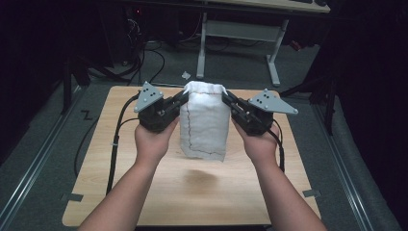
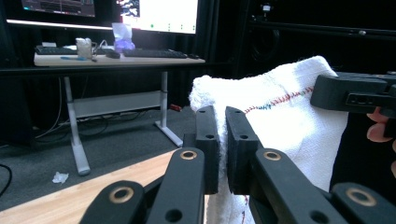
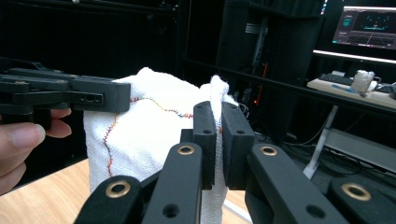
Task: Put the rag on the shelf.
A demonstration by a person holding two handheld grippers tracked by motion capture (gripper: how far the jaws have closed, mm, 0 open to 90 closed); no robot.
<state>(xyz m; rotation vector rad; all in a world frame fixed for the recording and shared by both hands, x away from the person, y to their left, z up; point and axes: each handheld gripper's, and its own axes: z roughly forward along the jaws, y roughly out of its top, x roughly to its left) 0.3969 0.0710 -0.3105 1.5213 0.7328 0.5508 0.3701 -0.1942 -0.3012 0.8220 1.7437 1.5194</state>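
Note:
A white cloth (image 1: 204,125) with a thin coloured stitched seam hangs above the wooden table (image 1: 192,192), held up by its top corners. My left gripper (image 1: 183,99) is shut on the cloth's upper left corner. My right gripper (image 1: 225,100) is shut on its upper right corner. In the left gripper view the jaws pinch the cloth (image 2: 280,116) edge, and the other gripper (image 2: 350,93) grips the far corner. In the right gripper view the cloth (image 3: 140,130) is pinched the same way, with the left gripper (image 3: 100,98) at its far side. The cloth's lower edge hangs free over the table.
A desk frame (image 1: 240,43) with white legs stands beyond the table's far edge. Cables (image 1: 144,62) lie on the grey floor at the back left. A desk with a keyboard and monitors (image 2: 116,51) appears in the left gripper view.

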